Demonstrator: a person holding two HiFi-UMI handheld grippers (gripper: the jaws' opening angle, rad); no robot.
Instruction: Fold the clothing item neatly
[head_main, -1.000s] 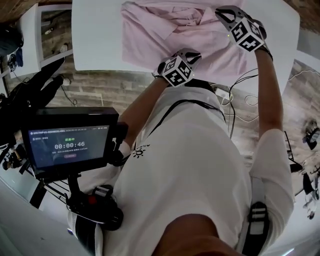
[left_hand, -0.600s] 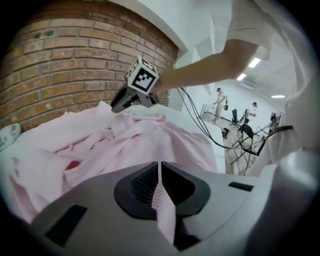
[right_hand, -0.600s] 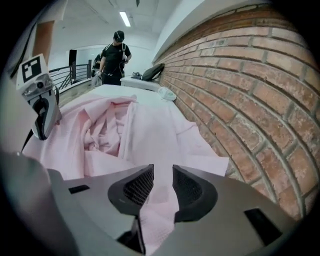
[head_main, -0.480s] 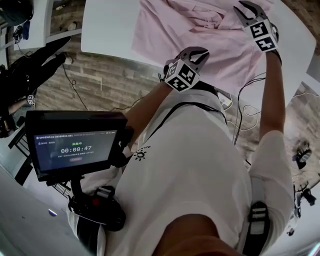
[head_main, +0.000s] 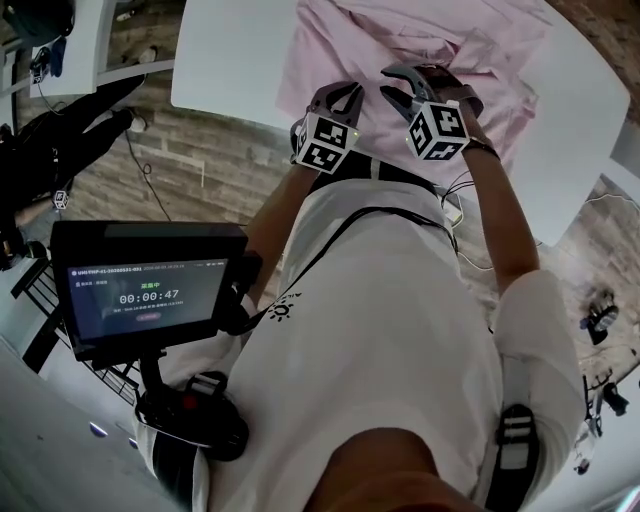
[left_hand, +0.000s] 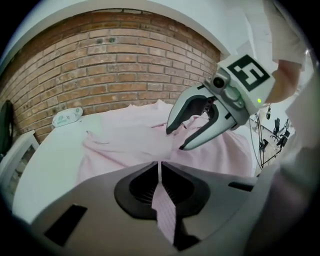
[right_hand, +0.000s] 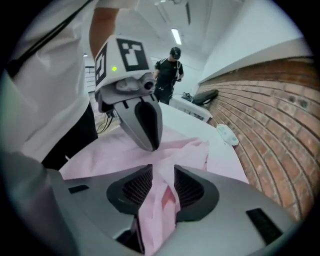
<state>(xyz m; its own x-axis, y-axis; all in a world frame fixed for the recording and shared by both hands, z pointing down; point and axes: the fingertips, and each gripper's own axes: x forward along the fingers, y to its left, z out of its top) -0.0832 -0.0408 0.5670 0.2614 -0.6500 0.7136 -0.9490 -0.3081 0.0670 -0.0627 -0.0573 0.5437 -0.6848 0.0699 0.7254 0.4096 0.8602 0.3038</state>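
While your left tongs (left_hand: 159, 172) clamped the soft, limp shirt (left_hand: 125, 137), your right tongs (right_hand: 162, 175) were opening, cloth loose between; the hem nearest them looked the best hold.

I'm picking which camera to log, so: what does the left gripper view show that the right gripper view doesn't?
Only the left gripper view: the right hand-held gripper from outside; its jaws have just been opening, pink shirt fabric between them. Only the right gripper view: the left hand-held gripper from outside, shut on the shirt, a person in dark clothes, a ceiling light. Both: the shirt, white table, brick wall, a white packet.
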